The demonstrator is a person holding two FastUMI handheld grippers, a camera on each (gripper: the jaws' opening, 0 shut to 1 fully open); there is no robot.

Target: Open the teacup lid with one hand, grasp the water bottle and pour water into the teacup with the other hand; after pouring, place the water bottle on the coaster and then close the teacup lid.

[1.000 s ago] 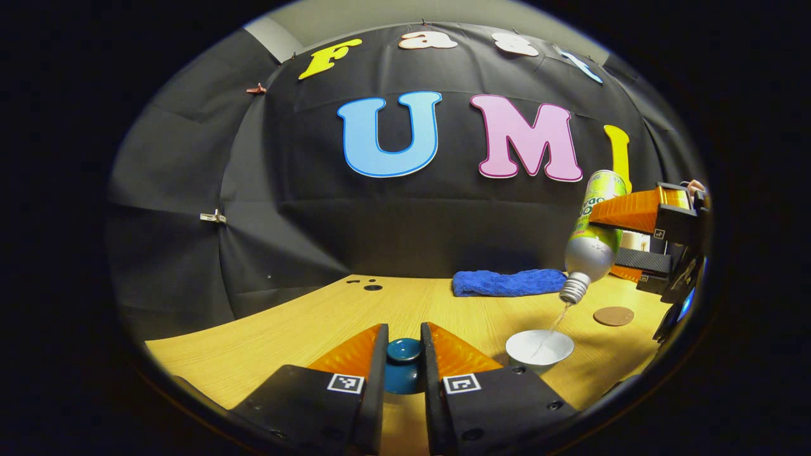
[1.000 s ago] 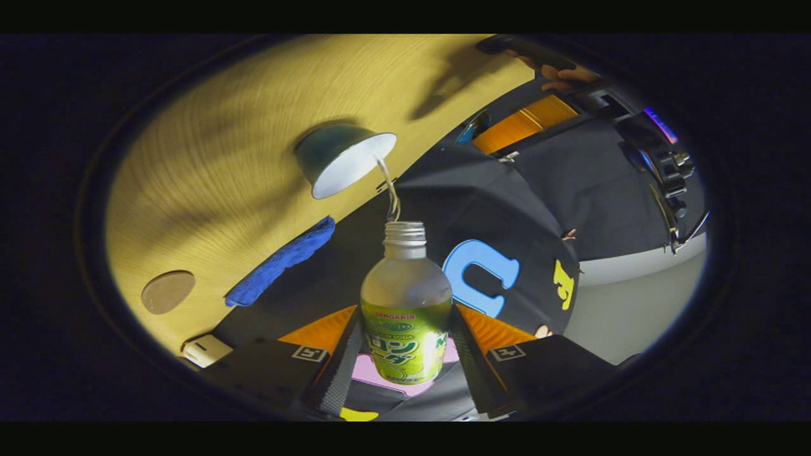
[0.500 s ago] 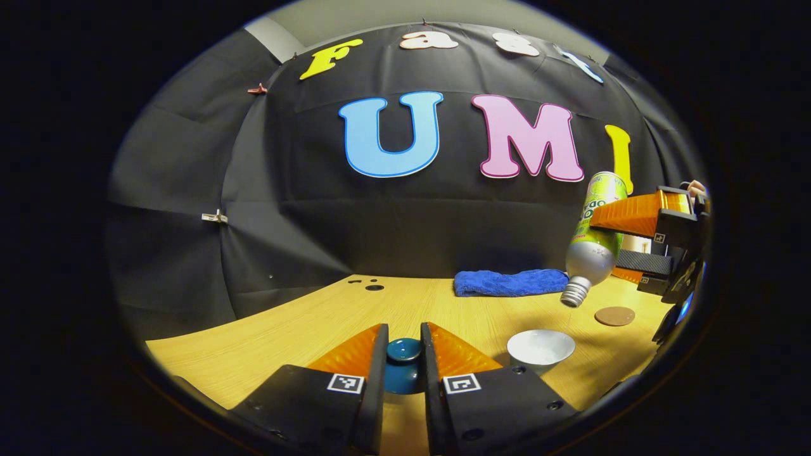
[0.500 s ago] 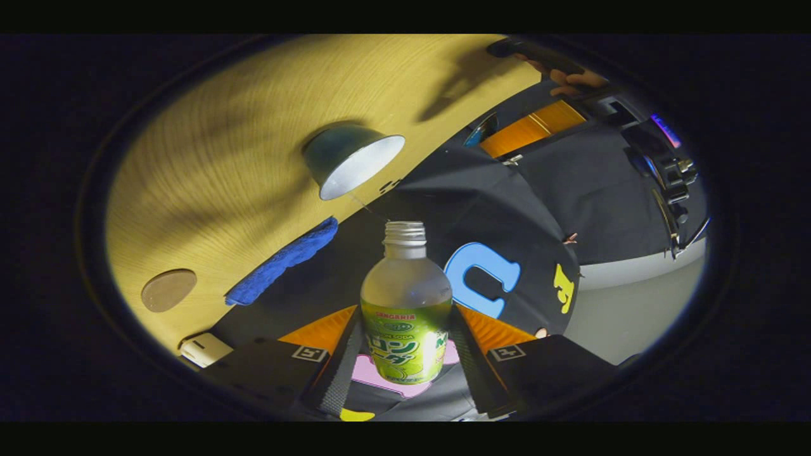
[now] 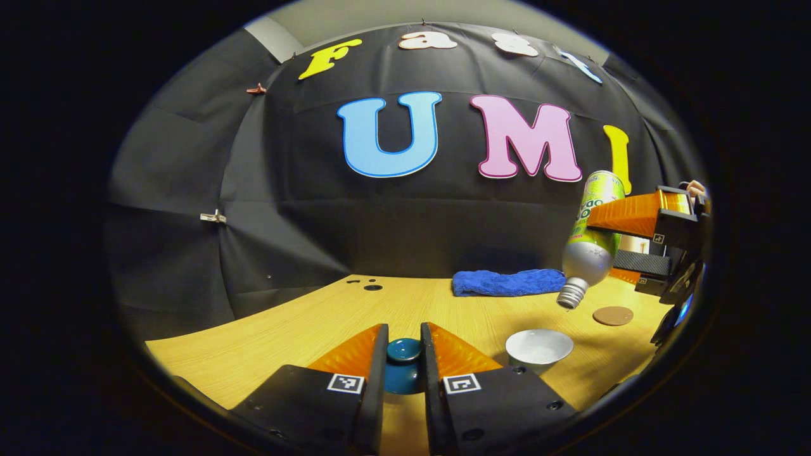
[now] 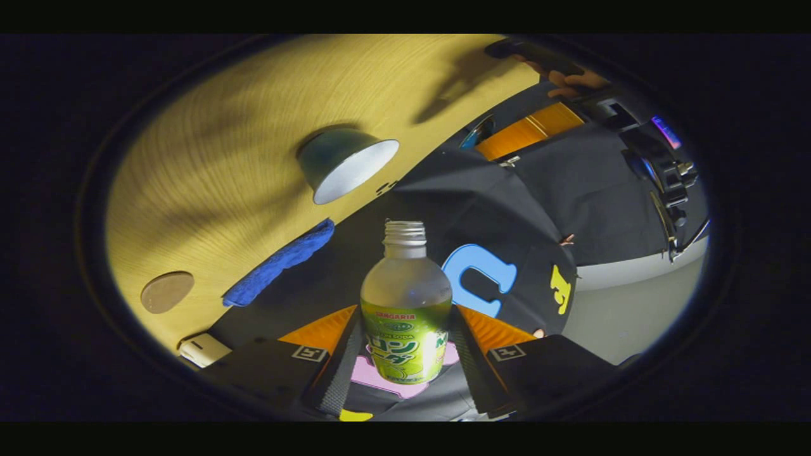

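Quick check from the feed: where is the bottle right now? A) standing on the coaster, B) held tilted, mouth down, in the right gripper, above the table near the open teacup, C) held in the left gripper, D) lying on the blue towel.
B: the bottle is clamped in the right gripper, neck angled down beside the teacup; the coaster is bare.

In my left gripper view, the teacup [image 5: 539, 348] sits lower right on the tabletop [image 5: 304, 329], coaster [image 5: 613, 315] right of it, towel [image 5: 509, 282] behind.
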